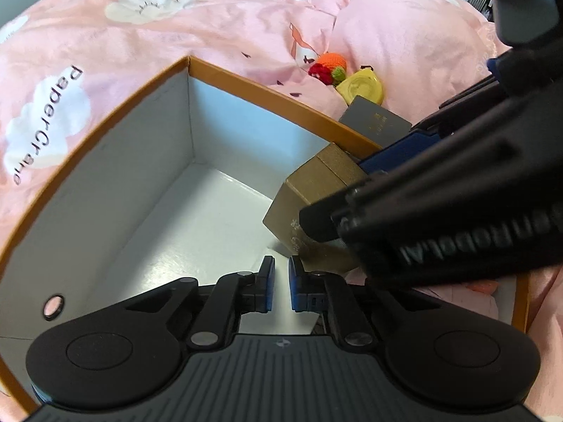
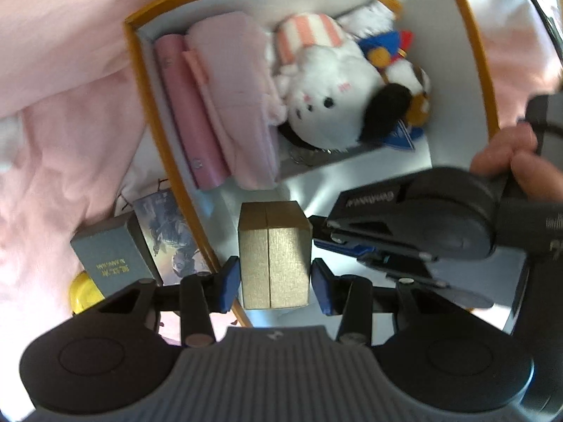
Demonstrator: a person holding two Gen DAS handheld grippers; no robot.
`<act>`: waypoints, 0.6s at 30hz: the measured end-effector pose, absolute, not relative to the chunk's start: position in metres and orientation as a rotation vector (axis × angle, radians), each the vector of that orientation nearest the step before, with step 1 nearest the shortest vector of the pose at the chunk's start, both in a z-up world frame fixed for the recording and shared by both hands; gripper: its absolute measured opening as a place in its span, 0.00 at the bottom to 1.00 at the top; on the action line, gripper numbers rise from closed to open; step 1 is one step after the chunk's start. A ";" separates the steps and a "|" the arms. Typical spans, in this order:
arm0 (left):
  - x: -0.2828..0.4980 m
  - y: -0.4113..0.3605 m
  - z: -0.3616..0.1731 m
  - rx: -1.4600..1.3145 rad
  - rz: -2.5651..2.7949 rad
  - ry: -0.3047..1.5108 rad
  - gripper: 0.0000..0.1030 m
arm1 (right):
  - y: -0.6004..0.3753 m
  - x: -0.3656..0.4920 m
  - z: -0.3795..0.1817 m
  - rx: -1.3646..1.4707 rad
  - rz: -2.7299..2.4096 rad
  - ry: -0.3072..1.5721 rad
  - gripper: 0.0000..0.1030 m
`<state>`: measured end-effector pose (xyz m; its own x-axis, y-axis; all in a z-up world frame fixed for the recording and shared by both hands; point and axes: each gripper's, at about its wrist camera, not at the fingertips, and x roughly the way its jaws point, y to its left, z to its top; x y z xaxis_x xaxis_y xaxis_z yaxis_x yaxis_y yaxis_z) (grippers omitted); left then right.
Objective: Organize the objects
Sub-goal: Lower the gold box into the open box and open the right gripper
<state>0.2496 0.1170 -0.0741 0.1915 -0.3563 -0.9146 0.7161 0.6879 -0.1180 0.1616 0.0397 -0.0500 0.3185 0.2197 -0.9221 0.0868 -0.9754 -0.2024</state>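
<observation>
The right gripper (image 2: 275, 284) has its blue-padded fingers (image 2: 228, 283) clamped on the sides of a small gold, fine-textured cardboard box (image 2: 274, 260), held over the white floor of the orange-rimmed open carton (image 1: 281, 95). The left gripper (image 1: 281, 288) has its fingers nearly together, grasping nothing, just beside that gold box. Bare carton floor lies ahead of them.

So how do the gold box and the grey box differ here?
The gold box sits between the right gripper's pads over the orange-rimmed box; the grey box lies outside it on the pink bedding, unheld. The grey one shows gold lettering. Both are small and rectangular.
</observation>
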 end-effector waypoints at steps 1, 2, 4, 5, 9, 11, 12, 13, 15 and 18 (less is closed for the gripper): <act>0.250 0.116 -0.075 0.362 -0.783 1.155 0.11 | 0.039 0.161 -0.050 -2.469 1.756 -0.295 0.44; 0.263 0.115 -0.077 0.351 -0.792 1.160 0.11 | 0.039 0.160 -0.050 -2.481 1.769 -0.305 0.44; 0.241 0.108 -0.076 0.332 -0.795 1.177 0.12 | 0.038 0.159 -0.051 -2.493 1.786 -0.338 0.41; 0.235 0.108 -0.081 0.330 -0.791 1.188 0.12 | 0.038 0.159 -0.052 -2.504 1.790 -0.351 0.36; 0.233 0.110 -0.083 0.313 -0.791 1.188 0.12 | 0.036 0.157 -0.060 -2.551 1.779 -0.384 0.35; 0.231 0.110 -0.079 0.313 -0.788 1.181 0.12 | 0.036 0.156 -0.060 -2.536 1.772 -0.361 0.35; 0.230 0.112 -0.076 0.323 -0.785 1.170 0.12 | 0.037 0.156 -0.058 -2.522 1.766 -0.339 0.35; 0.237 0.106 -0.081 0.334 -0.775 1.162 0.12 | 0.038 0.156 -0.055 -2.503 1.754 -0.313 0.36; 0.236 0.110 -0.076 0.365 -0.747 1.147 0.12 | 0.043 0.159 -0.052 -2.458 1.686 -0.242 0.39; 0.237 0.115 -0.077 0.441 -0.666 1.147 0.13 | 0.050 0.168 -0.045 -2.345 1.632 -0.135 0.38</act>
